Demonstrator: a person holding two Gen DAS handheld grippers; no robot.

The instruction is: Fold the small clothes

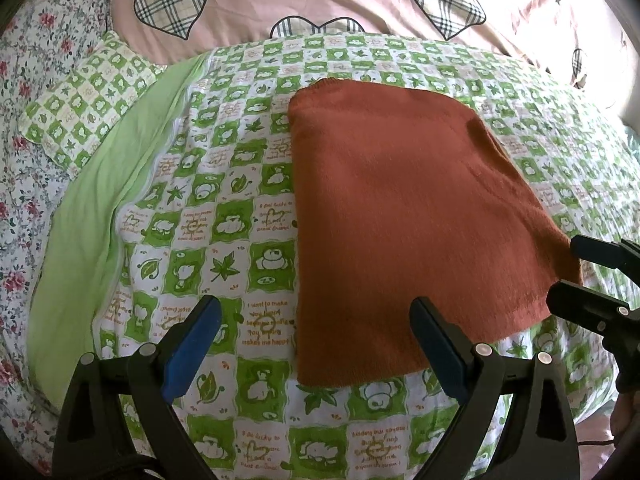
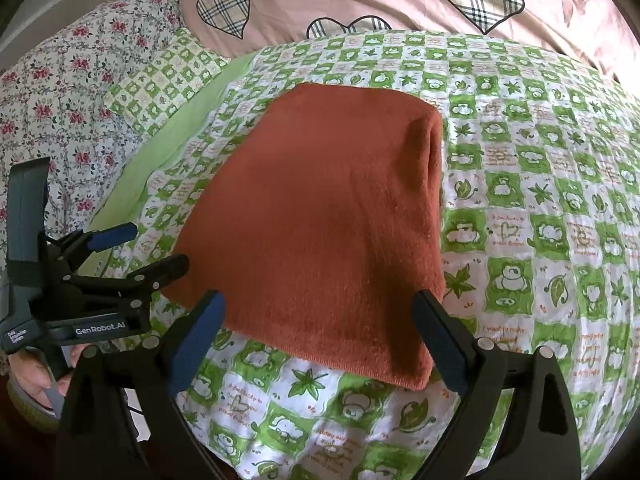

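Folded rust garment (image 1: 400, 216), apparently unheld

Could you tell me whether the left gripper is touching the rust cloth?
Cannot tell: the left wrist view shows the left gripper open over the rust cloth, contact unclear.

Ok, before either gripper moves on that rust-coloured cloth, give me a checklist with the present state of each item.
1. Left gripper open: ok, fingers spread wide, nothing between them.
2. Right gripper open: ok, fingers wide, straddling the cloth's near edge.
3. Rust-coloured cloth lying flat on the green checked quilt: ok, no large bunching.
4. Cloth already folded: ok, a doubled fold edge shows on its right side.
5. Layers aligned at the near edge: cannot tell, only the top layer shows.
6. Grippers apart from each other: ok, the left one sits off the cloth's left corner in the right wrist view.
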